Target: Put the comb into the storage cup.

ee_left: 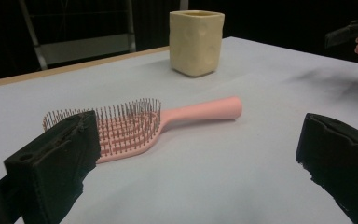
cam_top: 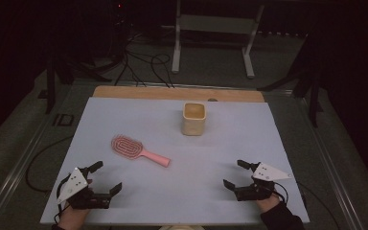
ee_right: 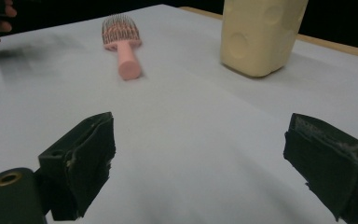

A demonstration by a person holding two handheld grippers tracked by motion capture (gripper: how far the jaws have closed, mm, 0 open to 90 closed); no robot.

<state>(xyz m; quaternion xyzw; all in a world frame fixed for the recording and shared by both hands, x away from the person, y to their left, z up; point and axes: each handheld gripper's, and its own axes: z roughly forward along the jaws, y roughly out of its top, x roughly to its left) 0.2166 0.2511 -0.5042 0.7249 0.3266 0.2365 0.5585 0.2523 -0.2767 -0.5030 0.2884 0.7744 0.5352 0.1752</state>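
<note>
A pink hairbrush (cam_top: pixel 135 150) lies bristles up on the white table sheet (cam_top: pixel 249 143), left of centre, its handle pointing toward the front right. Behind it stands a cream square cup (cam_top: pixel 193 118), upright. My left gripper (cam_top: pixel 107 178) rests open near the front left corner, a short way in front of the brush (ee_left: pixel 135 123), with nothing between its jaws. My right gripper (cam_top: pixel 235 174) sits open near the front right, also holding nothing. From the right gripper view the brush (ee_right: pixel 121 39) lies far ahead to the left and the cup (ee_right: pixel 260 32) ahead to the right.
A wooden strip (cam_top: pixel 178 93) runs along the table's far edge. Beyond it stand a white metal frame (cam_top: pixel 214 36) and several dark cables (cam_top: pixel 143 62) on the floor. The sheet between the two grippers is bare.
</note>
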